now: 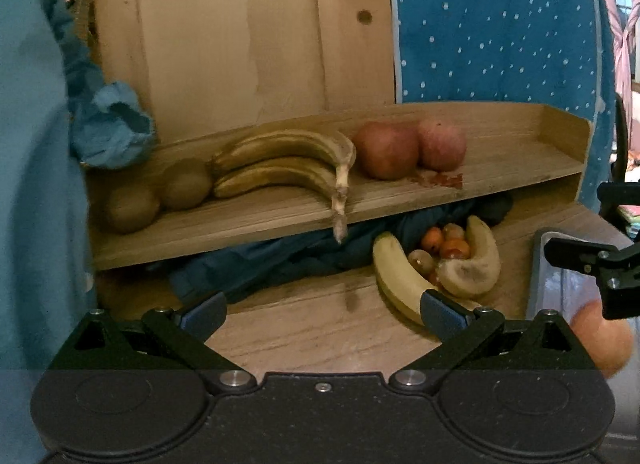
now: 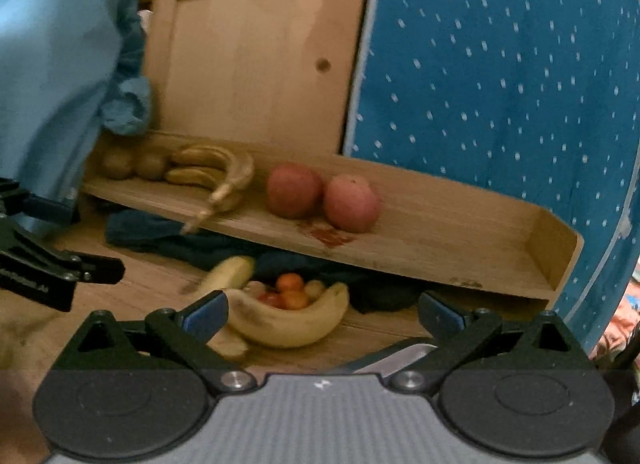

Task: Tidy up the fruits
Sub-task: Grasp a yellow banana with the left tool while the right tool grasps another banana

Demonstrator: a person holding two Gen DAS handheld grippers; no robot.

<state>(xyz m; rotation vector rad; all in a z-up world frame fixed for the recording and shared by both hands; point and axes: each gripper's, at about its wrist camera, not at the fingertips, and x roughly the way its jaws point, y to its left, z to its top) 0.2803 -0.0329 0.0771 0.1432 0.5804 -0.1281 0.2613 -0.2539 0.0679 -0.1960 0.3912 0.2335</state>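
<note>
Left gripper (image 1: pixel 322 310) is hovering over the bare wooden tabletop (image 1: pixel 312 336) with both blue-padded fingers spread wide, gripping nothing; right gripper (image 2: pixel 322 310) is likewise sitting fully spread and empty, low over the same table.

Long wooden shelf tray with a raised lip (image 1: pixel 520 152) is carrying the sorted fruit, left to right in the left wrist view: two brown fuzzy kiwis (image 1: pixel 160 196) touching each other; a pair of browned, overripe bananas (image 1: pixel 280 168) joined at the stem, stem end hanging over the front edge; two red apples (image 1: pixel 408 148) touching side by side; a reddish stain (image 1: pixel 442 180) is showing on the board just in front of the apples.

Unsorted pile is lying on the table below the shelf's front edge: a yellow banana (image 1: pixel 396 276) and a second bruised banana (image 1: pixel 476 264) are curving around a cluster of small orange and red fruits (image 1: pixel 446 246); dark blue cloth (image 1: pixel 280 260) is bunched under the shelf behind them.

A grey tray (image 1: pixel 538 276) is sitting at the right of the table; an orange-red round fruit (image 1: pixel 600 340), blurred, is showing at its near end; the right gripper's black finger is reaching in above it.
</note>
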